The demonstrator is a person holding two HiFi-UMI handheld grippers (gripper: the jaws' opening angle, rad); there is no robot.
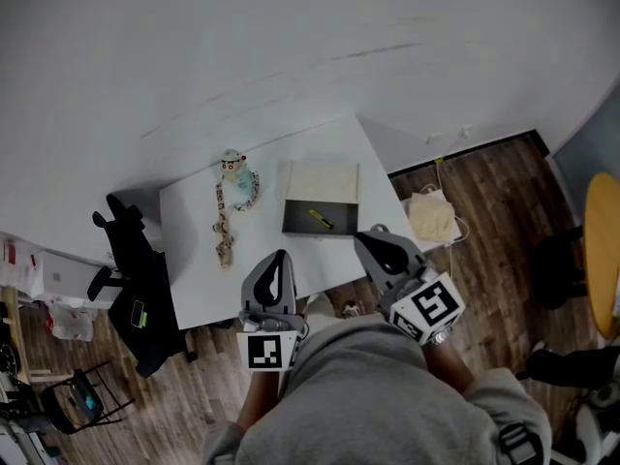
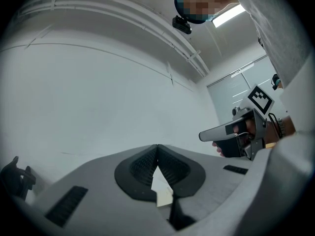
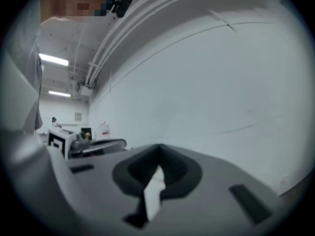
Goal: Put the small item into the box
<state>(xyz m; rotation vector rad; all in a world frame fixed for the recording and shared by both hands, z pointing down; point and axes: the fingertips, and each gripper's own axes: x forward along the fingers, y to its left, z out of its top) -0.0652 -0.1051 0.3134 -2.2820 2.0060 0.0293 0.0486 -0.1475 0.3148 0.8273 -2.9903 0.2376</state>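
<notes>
An open box (image 1: 321, 198) lies on the white table (image 1: 194, 279), its pale lid folded back and its inside dark. A small yellow item (image 1: 321, 219) lies inside the dark part. Both grippers are held close to my chest, short of the table's near edge and pointing up at the wall. My left gripper (image 1: 281, 258) (image 2: 157, 146) is shut with nothing between its jaws. My right gripper (image 1: 374, 232) (image 3: 158, 146) is likewise shut and empty, just in front of the box's near right corner. Each gripper view shows mostly white wall.
A plush toy (image 1: 235, 178) with a long patterned tail lies on the table left of the box. A black office chair (image 1: 136, 279) stands at the table's left. A pale bag (image 1: 433, 217) sits on the wood floor to the right, and a yellow round table (image 1: 605, 255) is at the far right.
</notes>
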